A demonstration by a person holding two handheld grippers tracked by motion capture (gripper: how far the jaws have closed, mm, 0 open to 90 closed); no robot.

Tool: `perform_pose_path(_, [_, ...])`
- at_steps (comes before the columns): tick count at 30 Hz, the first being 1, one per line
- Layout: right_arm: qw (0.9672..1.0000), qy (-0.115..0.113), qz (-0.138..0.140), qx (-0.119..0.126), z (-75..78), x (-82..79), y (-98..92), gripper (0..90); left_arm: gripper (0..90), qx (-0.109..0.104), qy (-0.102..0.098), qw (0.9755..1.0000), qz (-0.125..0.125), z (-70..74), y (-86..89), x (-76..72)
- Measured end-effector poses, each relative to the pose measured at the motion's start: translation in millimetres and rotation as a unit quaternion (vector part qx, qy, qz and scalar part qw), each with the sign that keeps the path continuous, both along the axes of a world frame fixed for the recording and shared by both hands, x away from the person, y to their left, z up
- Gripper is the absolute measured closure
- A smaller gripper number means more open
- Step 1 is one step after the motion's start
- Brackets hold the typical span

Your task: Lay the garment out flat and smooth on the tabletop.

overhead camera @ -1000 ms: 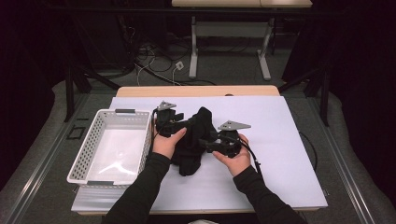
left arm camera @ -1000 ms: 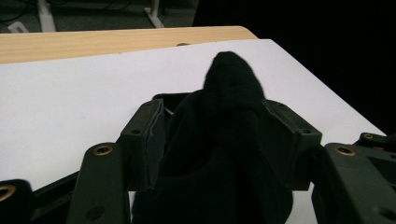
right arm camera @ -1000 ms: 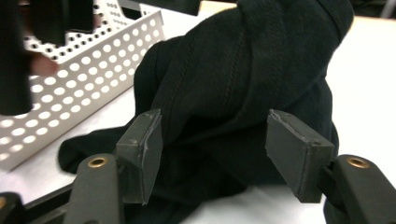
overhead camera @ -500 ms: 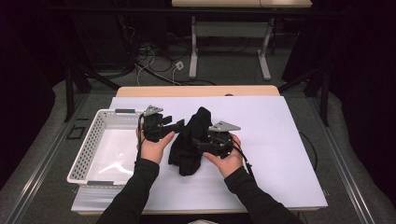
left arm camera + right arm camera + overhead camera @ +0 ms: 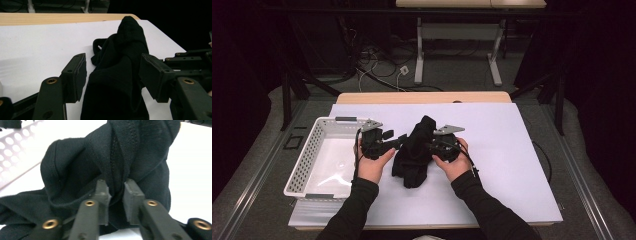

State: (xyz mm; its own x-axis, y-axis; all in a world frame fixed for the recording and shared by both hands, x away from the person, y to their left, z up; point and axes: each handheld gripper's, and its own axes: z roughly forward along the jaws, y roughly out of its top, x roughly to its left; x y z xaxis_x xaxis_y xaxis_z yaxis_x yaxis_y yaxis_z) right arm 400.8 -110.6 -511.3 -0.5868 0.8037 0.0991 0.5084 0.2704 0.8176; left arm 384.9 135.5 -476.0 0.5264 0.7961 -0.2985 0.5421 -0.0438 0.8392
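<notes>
black garment (image 5: 414, 152) lies just right of basket (image 5: 307, 160); right gripper (image 5: 116, 192) has just pinched its fold; left gripper (image 5: 112, 75) straddles it, jaws wide.

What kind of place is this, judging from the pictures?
Probably a lab or recording room, not a home. A table with a white sheet stands between dark curtains, loose cables lie on the floor, and a white perforated basket sits beside a black garment.
</notes>
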Motion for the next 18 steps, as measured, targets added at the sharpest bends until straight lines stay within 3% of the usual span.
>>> perform_pose_path(4, [1.0,0.002,0.001,0.001,6.6,5.2,-13.4,82.5,38.8,0.001,0.001,1.0,-0.002,-1.3,-1.1,-1.4])
perform_pose_path(10, [0.9998,0.006,-0.017,0.008,19.9,16.4,-48.9,83.4,38.7,0.003,0.004,1.0,-0.008,-3.7,-3.7,-2.4])
perform_pose_path(18, [0.9971,0.01,-0.073,0.02,33.8,31.7,-112.3,83.7,38.8,0.004,0.004,0.9999,-0.011,-4.3,-5.6,-2.4])
